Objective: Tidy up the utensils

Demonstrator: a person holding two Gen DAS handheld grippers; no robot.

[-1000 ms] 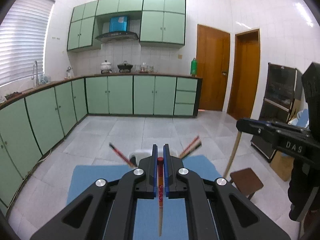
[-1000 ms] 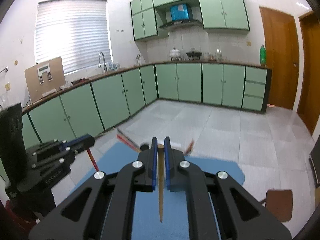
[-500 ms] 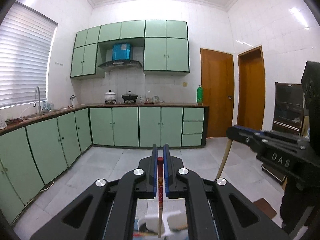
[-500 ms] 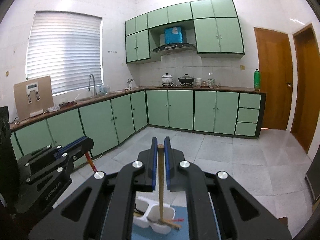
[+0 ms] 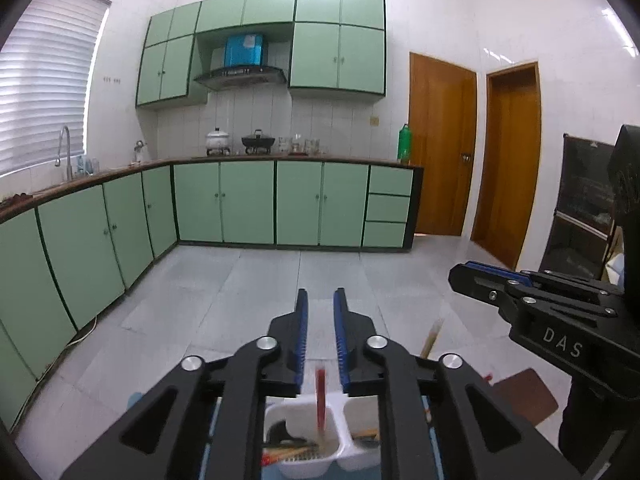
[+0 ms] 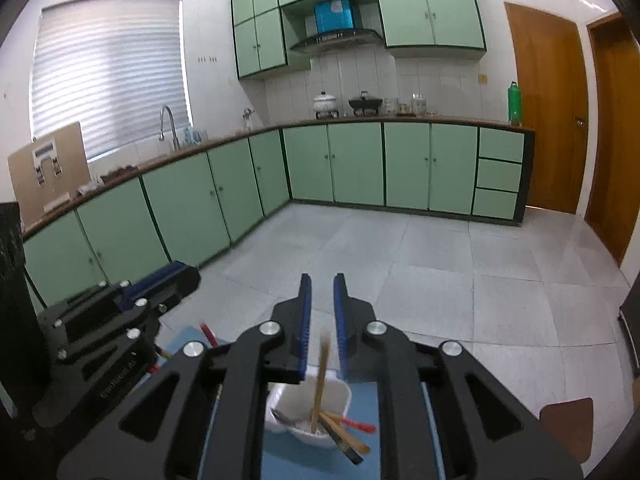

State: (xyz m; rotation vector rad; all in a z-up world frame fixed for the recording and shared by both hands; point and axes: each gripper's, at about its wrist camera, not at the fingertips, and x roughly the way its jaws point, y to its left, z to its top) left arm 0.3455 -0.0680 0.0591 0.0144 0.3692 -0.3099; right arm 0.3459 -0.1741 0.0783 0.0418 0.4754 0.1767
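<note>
Both jaws opening, pads clear. Left tool [image 5: 320,300]: red chopstick [image 5: 321,396] loose between jaws, over white holder [image 5: 340,454] at 6 o'clock. Right tool [image 6: 320,286]: wooden chopstick [image 6: 320,384] standing in holder.

Each camera sits just behind its own claw and looks forward along the two fingers, tilted a little downward. The left view has the left claw [image 5: 320,300] close in the foreground, over a white holder [image 5: 310,454] at the bottom edge, with the right claw [image 5: 464,274] entering from its right. The right view looks past the right claw [image 6: 320,286] onto the same holder [image 6: 304,408], with the left claw [image 6: 188,274] at its left. Both face the green cabinets [image 5: 276,204] and the doors [image 5: 442,152] across the floor.
</note>
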